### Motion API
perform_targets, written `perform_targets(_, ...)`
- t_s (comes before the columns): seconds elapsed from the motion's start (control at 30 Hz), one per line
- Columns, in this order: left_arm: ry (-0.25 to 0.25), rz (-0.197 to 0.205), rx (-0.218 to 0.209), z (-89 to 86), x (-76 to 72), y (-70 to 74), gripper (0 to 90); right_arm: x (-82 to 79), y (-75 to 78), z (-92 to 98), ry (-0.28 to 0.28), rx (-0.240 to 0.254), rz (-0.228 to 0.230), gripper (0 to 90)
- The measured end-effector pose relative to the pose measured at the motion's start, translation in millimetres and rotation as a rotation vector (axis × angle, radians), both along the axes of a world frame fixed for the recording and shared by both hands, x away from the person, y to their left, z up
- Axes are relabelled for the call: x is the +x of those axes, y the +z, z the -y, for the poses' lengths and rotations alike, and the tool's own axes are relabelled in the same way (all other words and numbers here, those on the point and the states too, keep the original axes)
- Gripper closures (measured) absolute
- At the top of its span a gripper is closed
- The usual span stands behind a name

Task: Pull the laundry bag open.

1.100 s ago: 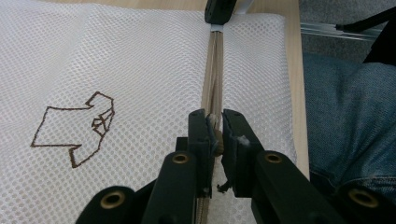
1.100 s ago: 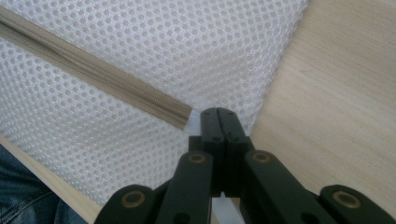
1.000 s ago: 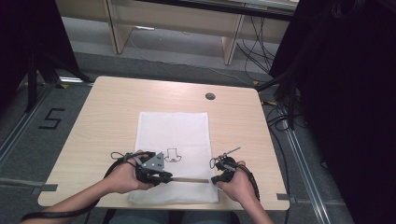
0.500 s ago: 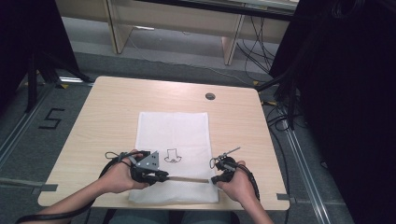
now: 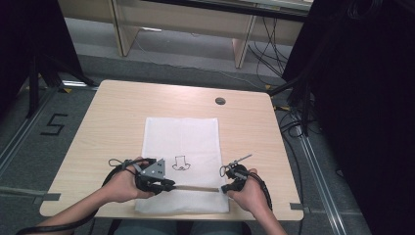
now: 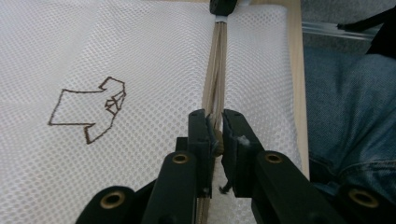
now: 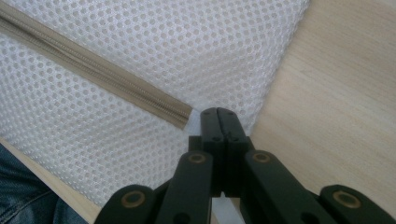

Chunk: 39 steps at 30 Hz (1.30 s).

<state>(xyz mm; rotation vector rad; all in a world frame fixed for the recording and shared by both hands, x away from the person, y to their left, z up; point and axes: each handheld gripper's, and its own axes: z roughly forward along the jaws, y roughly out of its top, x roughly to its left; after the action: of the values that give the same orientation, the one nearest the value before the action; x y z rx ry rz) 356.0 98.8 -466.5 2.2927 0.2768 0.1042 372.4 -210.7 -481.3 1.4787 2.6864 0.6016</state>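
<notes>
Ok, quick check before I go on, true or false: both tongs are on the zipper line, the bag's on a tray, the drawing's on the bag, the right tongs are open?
1. Left tongs grip the zipper pull: true.
2. The bag lies on a tray: false, it lies straight on the table.
3. A drawing is on the bag: true.
4. Right tongs are open: false, shut on the bag's white edge at the zipper's end.
</notes>
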Motion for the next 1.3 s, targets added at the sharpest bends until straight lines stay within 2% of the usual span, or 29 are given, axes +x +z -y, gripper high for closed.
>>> perform_targets(0.37, 0.002, -0.004, -0.009, -4.3, -0.2, 0.3, 81.8, -0.1, 0.0, 0.4, 0.002, 0.005, -0.003, 90.0)
perform_targets(0.47, 0.0, 0.0, 0.002, -4.8, -1.0, 1.1, 81.8, -0.4, 0.1, -0.1, 0.001, 0.003, -0.002, 90.0)
perform_targets(0.5, -0.004, 0.007, 0.008, -5.6, -1.1, 1.1, 81.8, -0.4, 0.0, -0.1, 0.003, 0.004, -0.002, 90.0)
perform_targets(0.53, 0.003, -0.004, -0.001, -6.7, -1.3, 0.4, 81.8, -1.3, 0.7, -0.8, -0.011, 0.0, -0.009, 90.0)
perform_targets(0.57, 0.005, -0.007, -0.001, -8.7, -0.6, 0.2, 81.8, -0.4, 0.0, -0.1, 0.005, 0.003, -0.002, 90.0)
perform_targets(0.73, 0.022, -0.005, -0.013, -16.4, -1.3, 0.8, 81.8, -0.2, 0.1, -0.1, 0.0, 0.003, -0.003, 90.0)
perform_targets(0.8, 0.019, -0.005, -0.005, -17.7, -0.9, 0.7, 81.8, -0.3, 0.1, -0.3, -0.001, 0.002, -0.003, 90.0)
perform_targets(0.9, 0.011, -0.015, -0.007, -17.0, -0.9, -0.3, 81.8, -0.5, 0.3, -0.7, -0.001, -0.001, -0.004, 90.0)
perform_targets(1.2, 0.018, -0.008, -0.007, -17.2, -2.0, 0.0, 81.8, -0.4, 0.1, -0.2, 0.001, 0.002, -0.003, 90.0)
perform_targets(1.3, 0.017, -0.009, -0.008, -17.2, -2.0, 0.2, 81.8, -1.3, 0.8, -1.1, -0.014, -0.003, -0.008, 90.0)
